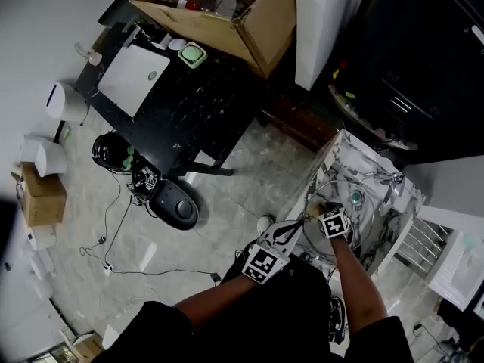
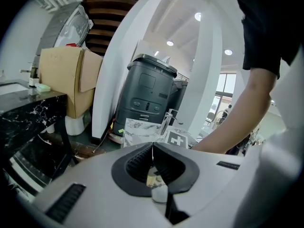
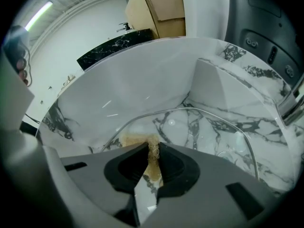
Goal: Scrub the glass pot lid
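Left gripper (image 2: 152,149) is closed tight on the thin clear rim of the glass pot lid (image 3: 194,134), propping it tilted inside the marble sink (image 3: 223,87). Right gripper (image 3: 153,147) is clamped on a beige scrubber (image 3: 137,139), which is pressed against the lid's near edge. Black counter (image 1: 189,104) sits well apart across the floor.

A makeshift test space in a large hall is suggested, not a home kitchen. A marble-patterned sink (image 1: 355,153) is set beside a bulky grey machine (image 2: 147,94). An open cardboard box (image 1: 265,29) is kept on a black tabletop (image 1: 189,104), and cables (image 1: 113,233) are strewn across the tiled floor (image 1: 249,172).
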{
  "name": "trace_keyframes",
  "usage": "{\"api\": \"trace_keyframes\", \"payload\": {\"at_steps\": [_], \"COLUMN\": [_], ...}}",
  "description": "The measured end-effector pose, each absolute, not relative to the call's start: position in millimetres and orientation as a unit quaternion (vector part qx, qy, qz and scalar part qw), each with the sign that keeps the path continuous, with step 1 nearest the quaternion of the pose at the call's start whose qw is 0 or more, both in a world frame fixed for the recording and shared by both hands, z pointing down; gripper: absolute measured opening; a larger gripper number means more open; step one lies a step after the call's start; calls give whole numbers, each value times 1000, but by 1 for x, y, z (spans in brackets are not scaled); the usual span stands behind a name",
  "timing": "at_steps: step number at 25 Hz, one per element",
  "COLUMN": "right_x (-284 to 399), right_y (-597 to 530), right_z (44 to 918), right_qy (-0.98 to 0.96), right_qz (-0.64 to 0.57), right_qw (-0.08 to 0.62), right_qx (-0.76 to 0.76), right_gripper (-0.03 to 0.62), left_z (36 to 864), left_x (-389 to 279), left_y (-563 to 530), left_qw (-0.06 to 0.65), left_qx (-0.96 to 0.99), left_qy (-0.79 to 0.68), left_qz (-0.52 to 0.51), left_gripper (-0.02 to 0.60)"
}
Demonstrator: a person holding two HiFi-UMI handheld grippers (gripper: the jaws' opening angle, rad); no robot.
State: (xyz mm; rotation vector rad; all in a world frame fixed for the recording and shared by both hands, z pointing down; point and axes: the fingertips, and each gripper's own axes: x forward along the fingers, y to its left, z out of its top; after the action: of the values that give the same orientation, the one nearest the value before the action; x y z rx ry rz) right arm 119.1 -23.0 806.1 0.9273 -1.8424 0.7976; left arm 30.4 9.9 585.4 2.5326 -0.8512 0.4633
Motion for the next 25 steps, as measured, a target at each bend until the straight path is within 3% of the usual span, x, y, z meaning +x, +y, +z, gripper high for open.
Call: {"api": "trace_keyframes", "payload": {"at_steps": [25], "right_x": [171], "right_y": [-36], "right_z": [813], "right_qy": [-748], "right_qz": [303], "right_qw": [434], "right_qx": [401], "right_gripper": [64], "left_z": [591], "left_x": [56], "left_y": [21], "left_qw": [216], "left_qx": [896], "left_qy": [-343], "left_qz": [182], "left_gripper": [17]}}
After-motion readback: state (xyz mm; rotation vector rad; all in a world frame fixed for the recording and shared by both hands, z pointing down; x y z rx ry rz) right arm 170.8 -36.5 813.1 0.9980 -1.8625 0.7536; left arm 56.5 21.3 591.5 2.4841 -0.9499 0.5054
